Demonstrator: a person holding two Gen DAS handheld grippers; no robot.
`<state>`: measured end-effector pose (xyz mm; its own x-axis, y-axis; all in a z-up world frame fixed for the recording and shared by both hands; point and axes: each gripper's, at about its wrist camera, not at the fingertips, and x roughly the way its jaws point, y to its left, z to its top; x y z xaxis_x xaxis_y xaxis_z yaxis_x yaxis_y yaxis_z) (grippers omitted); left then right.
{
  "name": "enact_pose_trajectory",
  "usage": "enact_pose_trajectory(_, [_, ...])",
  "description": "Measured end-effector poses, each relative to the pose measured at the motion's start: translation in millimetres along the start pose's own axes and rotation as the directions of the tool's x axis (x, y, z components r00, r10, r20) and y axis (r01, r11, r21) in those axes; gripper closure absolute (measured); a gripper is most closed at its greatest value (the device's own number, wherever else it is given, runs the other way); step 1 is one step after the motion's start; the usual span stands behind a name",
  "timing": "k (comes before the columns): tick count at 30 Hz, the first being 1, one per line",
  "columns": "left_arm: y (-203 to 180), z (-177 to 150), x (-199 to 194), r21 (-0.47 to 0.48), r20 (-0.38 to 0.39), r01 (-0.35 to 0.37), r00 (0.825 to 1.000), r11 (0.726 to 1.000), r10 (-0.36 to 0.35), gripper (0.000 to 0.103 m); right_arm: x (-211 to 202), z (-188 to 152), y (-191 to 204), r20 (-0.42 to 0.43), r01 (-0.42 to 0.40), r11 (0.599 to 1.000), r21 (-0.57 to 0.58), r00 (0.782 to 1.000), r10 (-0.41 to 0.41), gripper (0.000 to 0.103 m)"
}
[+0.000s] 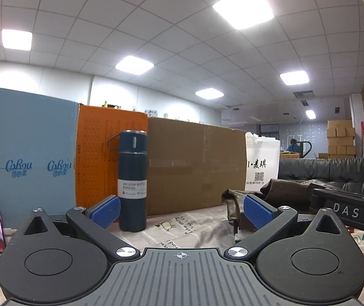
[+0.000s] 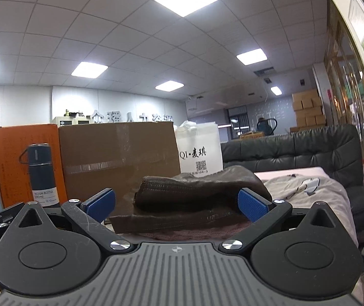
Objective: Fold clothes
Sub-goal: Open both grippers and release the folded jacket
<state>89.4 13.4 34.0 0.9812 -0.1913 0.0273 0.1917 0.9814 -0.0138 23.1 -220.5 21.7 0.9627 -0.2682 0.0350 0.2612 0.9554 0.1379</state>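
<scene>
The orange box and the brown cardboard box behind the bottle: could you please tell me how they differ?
The orange box is bright orange with rows of small dark print, while the brown cardboard box is plain kraft brown with clear tape strips. The orange box shows a narrow face; the brown cardboard box shows a much wider one. The dark blue vacuum bottle stands in front of the orange box, the folded dark brown leather garment in front of the brown one. Both stand upright, side by side.

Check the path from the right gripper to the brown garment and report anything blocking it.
Nothing visible blocks it. The right gripper has its jaws open, and the brown leather garment lies directly ahead on the table. The vacuum bottle stands well off to the left.
</scene>
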Motion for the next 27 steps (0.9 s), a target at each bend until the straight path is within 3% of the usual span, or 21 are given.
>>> enact_pose_trajectory(27, [2.9,-1.1,5.2,-0.004,-0.044,-0.003,0.999,1.000,0.003,0.000,3.5,-2.7,-5.3,-0.014,-0.031,0.999,0.019,0.999,0.031,0.000])
